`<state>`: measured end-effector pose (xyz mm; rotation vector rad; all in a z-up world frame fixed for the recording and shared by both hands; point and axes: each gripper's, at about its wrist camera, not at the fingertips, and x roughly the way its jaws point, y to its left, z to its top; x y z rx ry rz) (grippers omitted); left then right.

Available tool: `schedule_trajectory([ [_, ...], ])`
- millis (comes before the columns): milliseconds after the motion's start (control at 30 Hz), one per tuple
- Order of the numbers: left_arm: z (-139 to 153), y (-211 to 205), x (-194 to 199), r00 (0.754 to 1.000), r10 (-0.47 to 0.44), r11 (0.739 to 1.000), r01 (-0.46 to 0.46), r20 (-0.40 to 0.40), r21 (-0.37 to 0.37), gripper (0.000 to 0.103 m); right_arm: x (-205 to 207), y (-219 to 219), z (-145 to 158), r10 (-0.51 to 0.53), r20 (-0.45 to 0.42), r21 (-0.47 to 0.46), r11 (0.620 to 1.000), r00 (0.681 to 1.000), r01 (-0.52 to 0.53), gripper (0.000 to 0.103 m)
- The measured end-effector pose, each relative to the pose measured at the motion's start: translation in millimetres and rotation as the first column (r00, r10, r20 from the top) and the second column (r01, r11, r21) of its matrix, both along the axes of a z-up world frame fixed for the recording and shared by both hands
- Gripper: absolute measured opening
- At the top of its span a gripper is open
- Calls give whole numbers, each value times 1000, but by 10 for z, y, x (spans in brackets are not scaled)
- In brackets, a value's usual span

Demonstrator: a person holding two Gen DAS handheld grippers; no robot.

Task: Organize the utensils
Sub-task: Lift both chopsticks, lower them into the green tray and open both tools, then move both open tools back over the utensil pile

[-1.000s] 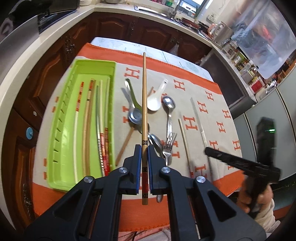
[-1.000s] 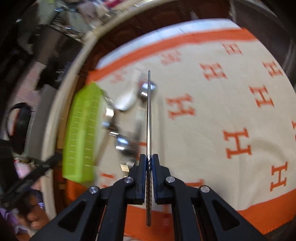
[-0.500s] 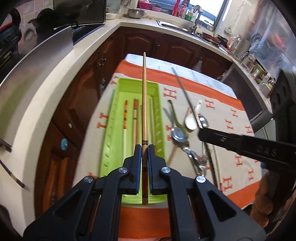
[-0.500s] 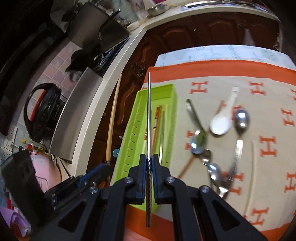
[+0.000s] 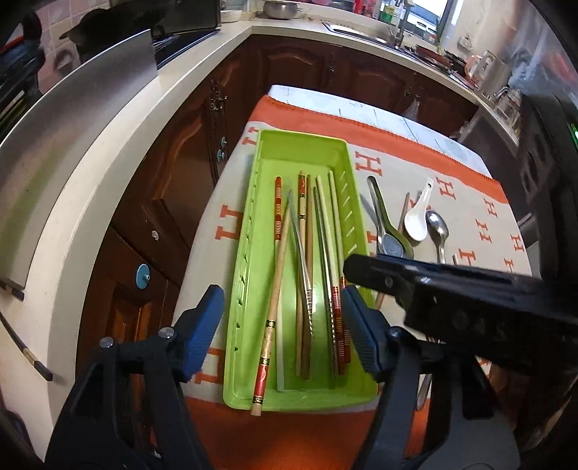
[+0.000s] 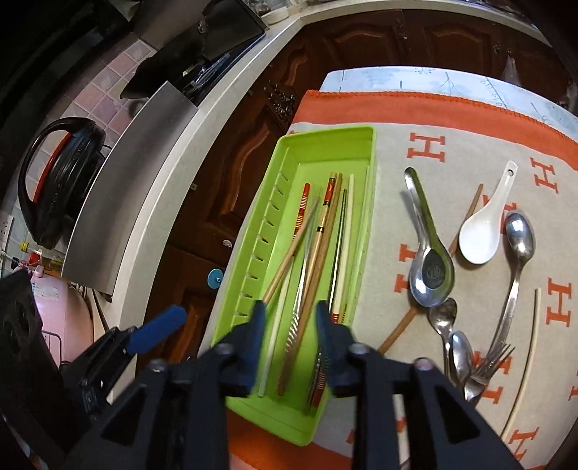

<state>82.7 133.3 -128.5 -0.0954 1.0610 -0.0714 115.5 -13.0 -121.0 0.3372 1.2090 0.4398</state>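
We are in a home kitchen: we see a sink [image 5: 365, 30], brown cupboards [image 5: 300, 68] and a stove [image 6: 216, 68].

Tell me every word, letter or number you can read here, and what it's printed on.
"H": large orange letters repeated all over the cloth.
Chopsticks in the green tray: red and gold patterned bands, too small to read as writing.
Metal spoon: a round stamp in its bowl, too blurred to read.
Bottles by the window: labels too small to read.
Nothing else legible.
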Motion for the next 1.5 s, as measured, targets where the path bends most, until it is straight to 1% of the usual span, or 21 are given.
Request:
schedule_trajectory([
  [133, -15, -5, 15, 1000, 3, 1000, -3, -7, -5, 65, -40, -96, -11, -9, -7, 15, 1000, 1000, 9, 34],
  [300, 47, -75, -25, 1000, -4, 1000, 4, 13, 4, 65, -115, -283, 42, -49, 21, 18, 999, 999, 48, 34],
  [467, 161, -156, -71, 999, -11, 1000, 11, 40, -6, 65, -205, -471, 146, -80, 60, 6, 997, 995, 80, 34],
  [600, 303, -264, -124, 997, -28, 999, 30, 68, -26, 65, -311, -655, 279, -108, 108, -7, 994, 988, 109, 34],
  [800, 556, -508, -219, 992, -58, 998, 58, 111, 1, 64, -483, -953, 463, -135, 158, -22, 990, 978, 140, 34],
  [900, 691, -666, -252, 988, -94, 995, 97, 123, -18, 64, -580, -1131, 572, -152, 186, -44, 986, 971, 163, 34],
  [1033, 874, -920, -289, 976, -146, 989, 150, 162, -15, 64, -712, -1425, 707, -186, 221, -77, 975, 957, 207, 34],
  [1100, 931, -1057, -292, 971, -170, 984, 177, 171, -27, 65, -771, -1570, 740, -204, 229, -82, 970, 952, 228, 34],
  [1200, 961, -1267, -273, 964, -201, 976, 212, 173, -52, 65, -828, -1755, 722, -233, 227, -93, 961, 946, 259, 34],
  [1300, 906, -1468, -224, 964, -216, 973, 225, 157, -46, 64, -850, -1878, 617, -255, 201, -101, 955, 946, 279, 34],
  [1367, 827, -1550, -187, 964, -223, 970, 234, 146, -61, 64, -849, -1913, 500, -255, 177, -120, 953, 951, 278, 34],
  [1500, 570, -1618, -149, 966, -230, 966, 241, 116, -91, 64, -856, -1889, 244, -231, 144, -185, 949, 962, 256, 34],
])
